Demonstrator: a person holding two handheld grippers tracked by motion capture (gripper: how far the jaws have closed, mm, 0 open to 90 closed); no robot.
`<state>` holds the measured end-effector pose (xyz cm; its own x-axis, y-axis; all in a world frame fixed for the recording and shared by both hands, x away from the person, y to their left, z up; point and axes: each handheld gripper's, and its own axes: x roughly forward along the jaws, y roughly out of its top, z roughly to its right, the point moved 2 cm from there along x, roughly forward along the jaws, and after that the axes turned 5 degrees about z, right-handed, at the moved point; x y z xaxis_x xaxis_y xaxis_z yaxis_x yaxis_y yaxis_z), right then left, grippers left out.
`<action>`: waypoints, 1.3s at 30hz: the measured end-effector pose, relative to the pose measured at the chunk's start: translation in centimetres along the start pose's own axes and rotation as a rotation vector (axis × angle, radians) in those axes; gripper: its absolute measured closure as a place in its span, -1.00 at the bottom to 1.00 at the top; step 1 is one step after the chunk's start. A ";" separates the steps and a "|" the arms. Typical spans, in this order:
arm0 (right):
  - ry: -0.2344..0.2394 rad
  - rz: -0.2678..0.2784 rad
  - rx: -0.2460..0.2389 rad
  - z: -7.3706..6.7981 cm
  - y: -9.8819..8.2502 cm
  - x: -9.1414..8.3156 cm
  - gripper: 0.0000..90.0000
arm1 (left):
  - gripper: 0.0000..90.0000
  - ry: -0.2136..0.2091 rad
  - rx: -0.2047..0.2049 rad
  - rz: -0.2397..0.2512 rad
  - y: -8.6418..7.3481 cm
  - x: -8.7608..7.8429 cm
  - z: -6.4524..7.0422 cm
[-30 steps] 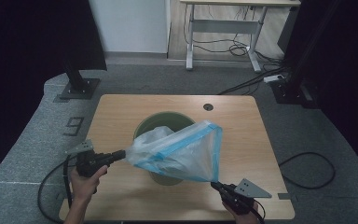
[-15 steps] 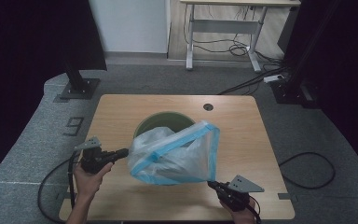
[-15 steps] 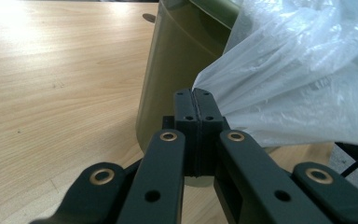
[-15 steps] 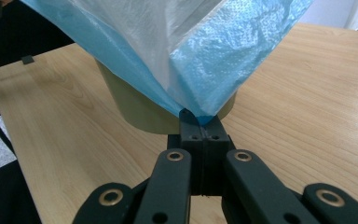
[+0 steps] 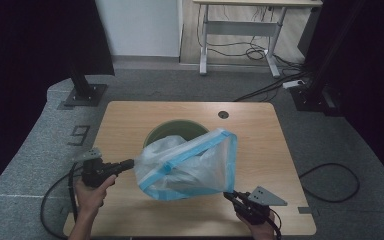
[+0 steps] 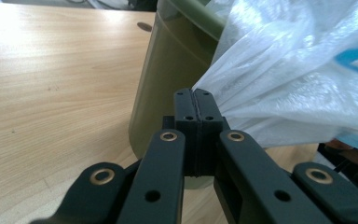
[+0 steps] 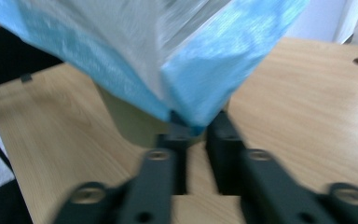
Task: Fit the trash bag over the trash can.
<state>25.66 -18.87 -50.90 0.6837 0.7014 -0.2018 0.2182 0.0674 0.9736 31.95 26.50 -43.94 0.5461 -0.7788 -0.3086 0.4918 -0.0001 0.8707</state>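
Both grippers are working one plastic bag. On the person's left, the left gripper (image 5: pixel 128 164) has its jaws pressed flat together on a gathered tuft of the bag's white film, seen plainly in the left gripper view (image 6: pixel 198 114). On the right, near the table's front edge, the right gripper (image 5: pixel 231 196) meets the bag's blue-edged lower corner; in the right gripper view (image 7: pixel 193 128) that corner sits down between the jaws, but a gap shows between them lower down and the picture is blurred, so I cannot tell whether it is pinched.

The bag (image 5: pixel 190 165) is translucent white with a blue band round its mouth. It is held up off the wooden table (image 5: pixel 260 145), spread between the two tools and draped over the near side of a green bin (image 5: pixel 172 129) standing mid-table. Its long axis runs roughly left to right, sloping from the left gripper toward the right one. The blue-rimmed mouth faces upward and to the right, stretched into a rough triangle.

The bin lies just beyond the bag, farther from the person, and the left gripper is the nearer tool to it. Fitting the mouth over the rim looks like the next move.
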 end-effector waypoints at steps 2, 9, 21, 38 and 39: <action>0.027 0.036 0.008 -0.1 0.4 -0.4 0.52 | 1.00 -0.004 0.001 0.009 0.0 -0.3 0.1; 0.065 0.110 0.049 0.1 2.1 -1.3 0.54 | 1.00 -0.012 0.014 0.023 0.4 -1.1 0.4; 0.054 0.042 -0.015 -0.5 1.8 -0.8 0.97 | 1.00 0.034 0.030 -0.022 -0.1 -1.3 0.1; 0.046 -0.031 0.005 0.7 1.6 1.8 0.97 | 0.89 0.059 0.031 -0.027 0.2 -1.1 -0.5; 0.046 -0.030 0.003 0.6 1.6 1.8 0.97 | 0.83 0.053 0.039 -0.020 0.3 -1.3 -0.3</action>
<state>27.66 -17.96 -49.79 0.6437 0.7312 -0.2258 0.2405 0.0869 0.9668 31.58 27.71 -43.39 0.5720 -0.7443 -0.3446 0.4768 -0.0401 0.8781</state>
